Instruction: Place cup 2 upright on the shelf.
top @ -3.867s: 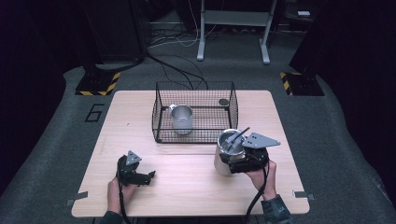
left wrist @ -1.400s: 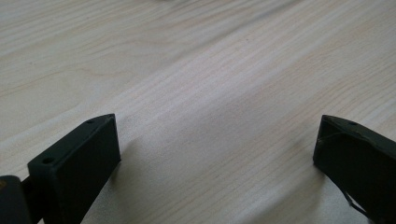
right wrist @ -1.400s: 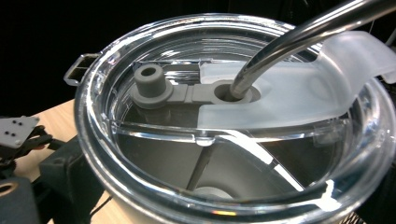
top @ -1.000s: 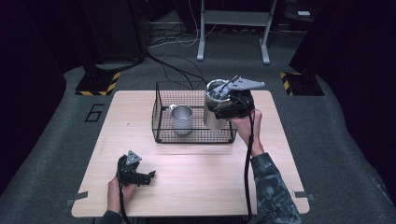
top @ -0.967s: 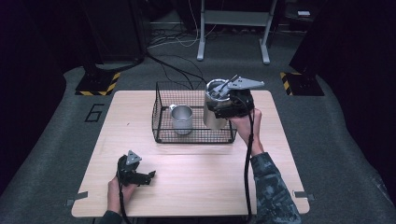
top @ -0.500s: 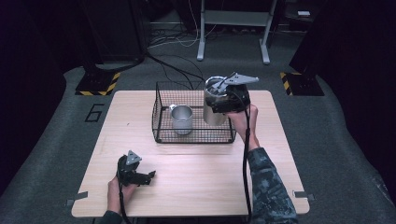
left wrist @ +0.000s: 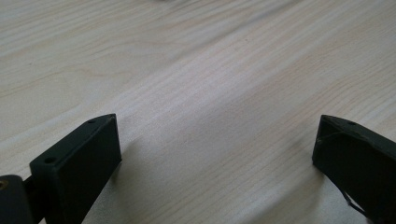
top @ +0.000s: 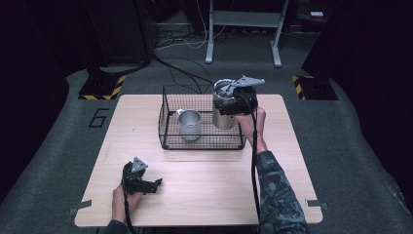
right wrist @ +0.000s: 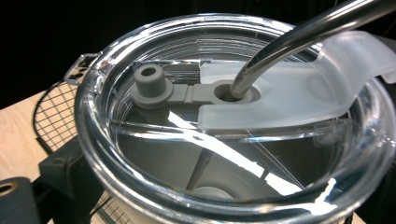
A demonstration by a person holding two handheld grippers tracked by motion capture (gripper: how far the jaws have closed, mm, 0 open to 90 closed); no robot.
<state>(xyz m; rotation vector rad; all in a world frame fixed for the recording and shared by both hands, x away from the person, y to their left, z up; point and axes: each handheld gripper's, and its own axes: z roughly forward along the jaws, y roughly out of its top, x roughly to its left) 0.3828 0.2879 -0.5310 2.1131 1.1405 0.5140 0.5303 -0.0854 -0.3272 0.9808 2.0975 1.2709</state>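
Observation:
My right gripper is shut on a steel tumbler and holds it upright at the right end of the black wire basket. I cannot tell whether its base touches the basket floor. In the right gripper view, the tumbler's clear lid sits close below the camera with a metal straw through it. One of the fingers presses its side. A smaller metal cup stands inside the basket at its left. My left gripper lies open on the table at the front left, nothing between its fingers.
The basket sits at the table's back centre. Bare wood lies under the left gripper's jaws. A cable trails from the right gripper along the person's sleeve. Beyond the table's far edge are dark floor, cables and a metal stand.
The right gripper has lifted the tumbler from the table's front right and carried it back to the basket's right end, edging slightly left in the last second. The left gripper has not moved.

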